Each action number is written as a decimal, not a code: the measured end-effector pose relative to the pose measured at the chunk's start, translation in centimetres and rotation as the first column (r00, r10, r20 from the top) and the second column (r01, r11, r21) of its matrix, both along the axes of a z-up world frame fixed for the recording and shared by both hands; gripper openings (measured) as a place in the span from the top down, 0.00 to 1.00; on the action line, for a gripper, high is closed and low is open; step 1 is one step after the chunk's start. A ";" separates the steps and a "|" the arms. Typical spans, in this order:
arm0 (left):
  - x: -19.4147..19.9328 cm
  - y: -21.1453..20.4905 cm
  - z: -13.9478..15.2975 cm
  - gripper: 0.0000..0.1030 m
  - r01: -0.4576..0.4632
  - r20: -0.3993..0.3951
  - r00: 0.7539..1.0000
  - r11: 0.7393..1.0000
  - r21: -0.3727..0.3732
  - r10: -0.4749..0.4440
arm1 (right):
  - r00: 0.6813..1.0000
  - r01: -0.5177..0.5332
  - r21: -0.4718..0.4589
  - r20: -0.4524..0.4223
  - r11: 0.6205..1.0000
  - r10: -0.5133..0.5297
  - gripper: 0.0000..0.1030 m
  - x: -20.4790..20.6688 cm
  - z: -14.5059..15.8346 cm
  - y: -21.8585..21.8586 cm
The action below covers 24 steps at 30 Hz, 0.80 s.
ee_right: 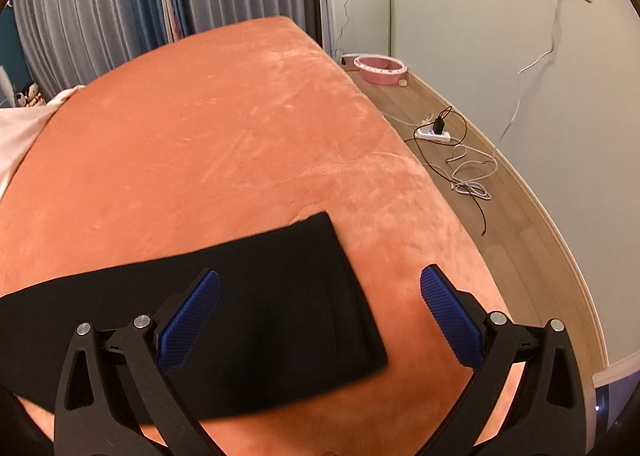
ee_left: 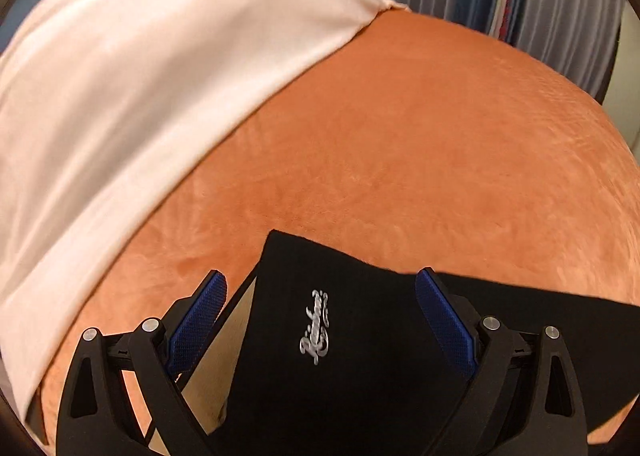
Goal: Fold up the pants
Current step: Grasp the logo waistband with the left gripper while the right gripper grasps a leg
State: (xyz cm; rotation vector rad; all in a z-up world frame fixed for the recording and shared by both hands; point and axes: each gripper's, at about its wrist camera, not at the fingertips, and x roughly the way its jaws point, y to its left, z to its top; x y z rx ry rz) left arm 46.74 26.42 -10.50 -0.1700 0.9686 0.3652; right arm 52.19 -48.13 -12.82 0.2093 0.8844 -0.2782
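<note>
Black pants (ee_left: 340, 336) lie flat as a long band on an orange plush bed (ee_left: 400, 156). In the left wrist view one end with a small silver logo (ee_left: 316, 332) sits between the blue pads of my left gripper (ee_left: 320, 288), which is open and hovers over it. In the right wrist view the other end of the pants (ee_right: 280, 296) lies under my right gripper (ee_right: 320, 288), also open, its left pad over the cloth and its right pad over bare bed (ee_right: 240, 116). Neither gripper holds anything.
A cream blanket (ee_left: 140, 76) covers the bed's far left. Grey and blue curtains (ee_right: 100, 8) hang behind. Right of the bed, a wooden floor (ee_right: 500, 196) carries a power strip with cables (ee_right: 436, 132) and a pink ring-shaped object (ee_right: 380, 68) by the wall.
</note>
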 end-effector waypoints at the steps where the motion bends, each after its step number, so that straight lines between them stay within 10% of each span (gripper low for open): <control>1: 0.6 0.2 -0.6 0.09 -0.003 -0.014 1.000 1.000 0.006 0.003 | 1.000 -0.003 0.016 -0.012 1.000 0.003 0.05 0.5 -0.5 -0.2; 5: 3.1 0.2 -3.5 0.12 0.027 -0.132 0.991 0.999 0.024 -0.024 | 0.997 -0.025 0.029 -0.071 0.999 0.027 0.05 2.6 -2.2 0.0; 10: 3.6 0.1 -5.4 0.45 0.027 -0.148 0.989 0.999 -0.019 -0.029 | 0.993 -0.073 -0.002 -0.088 0.997 0.073 0.07 3.2 -3.7 1.3; 12: 3.5 -0.3 -5.1 0.62 0.030 -0.128 0.991 0.999 -0.040 -0.035 | 0.994 -0.087 0.011 -0.066 0.996 0.087 0.25 3.0 -3.6 1.6; 14: 3.3 -0.4 -4.5 0.75 0.022 -0.118 0.993 0.999 -0.044 -0.027 | 0.993 -0.109 0.066 -0.028 0.992 0.111 0.77 2.7 -3.1 1.4; 15: 3.1 -0.5 -3.9 0.78 0.022 -0.107 0.994 0.999 -0.045 -0.026 | 0.993 -0.115 0.103 -0.021 0.988 0.118 0.85 2.7 -2.8 1.2; 24: -1.0 0.3 3.8 0.81 0.024 0.066 0.998 0.995 -0.097 -0.018 | 0.985 -0.138 0.043 0.106 0.990 0.133 0.88 -1.2 3.3 3.0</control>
